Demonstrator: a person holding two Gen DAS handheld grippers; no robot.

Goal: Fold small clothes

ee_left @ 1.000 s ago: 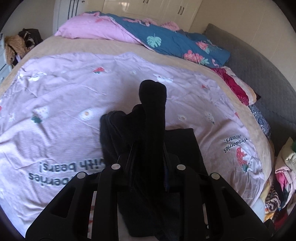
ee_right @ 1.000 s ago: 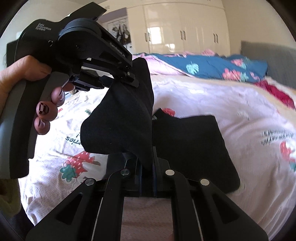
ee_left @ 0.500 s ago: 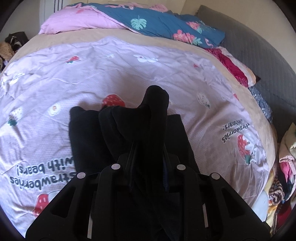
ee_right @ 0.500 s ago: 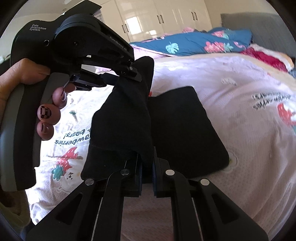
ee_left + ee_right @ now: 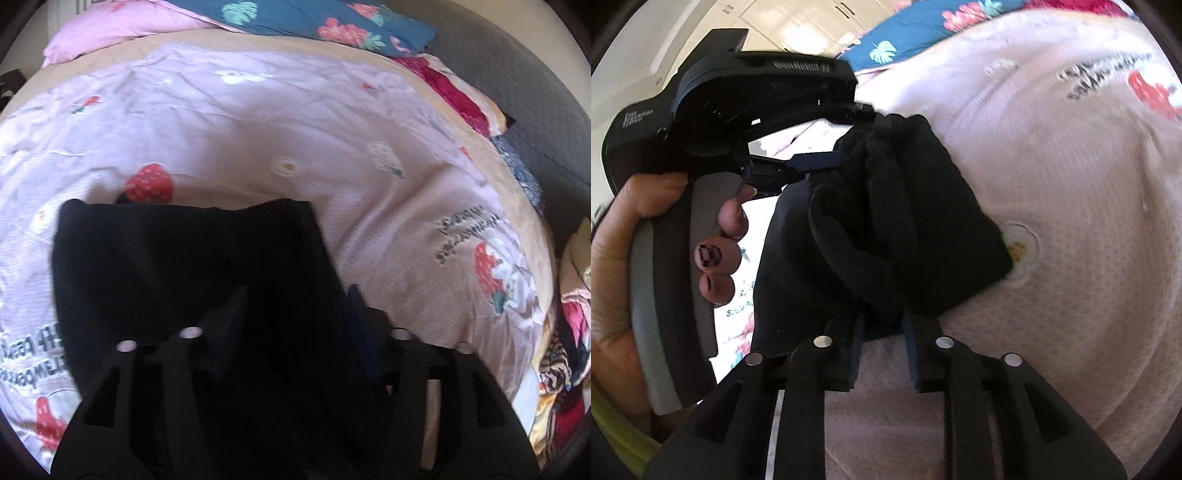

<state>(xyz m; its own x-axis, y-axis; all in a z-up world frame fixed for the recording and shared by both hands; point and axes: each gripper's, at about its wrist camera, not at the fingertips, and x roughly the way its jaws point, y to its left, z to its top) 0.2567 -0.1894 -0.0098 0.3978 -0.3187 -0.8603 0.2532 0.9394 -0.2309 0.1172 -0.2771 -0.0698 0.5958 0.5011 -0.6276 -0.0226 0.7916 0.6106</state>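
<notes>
A small black garment (image 5: 177,266) lies folded on the pink strawberry-print bedspread (image 5: 295,122). In the left wrist view my left gripper (image 5: 295,314) is open, its fingers wide apart over the near edge of the cloth, which lies flat and released. In the right wrist view the garment (image 5: 886,229) is bunched, and my right gripper (image 5: 882,328) has its fingers part open with a fold of black cloth still between them. The left gripper's body (image 5: 738,110) and the hand holding it show at upper left, fingers touching the cloth's top.
Pink and blue floral bedding (image 5: 295,22) is piled at the head of the bed. A grey sofa (image 5: 535,92) runs along the right side. A heap of mixed clothes (image 5: 569,350) lies at the bed's right edge.
Both grippers lowered the raised black fold down onto the rest of the garment. The left gripper opened and let the cloth go. The right gripper's fingers have parted.
</notes>
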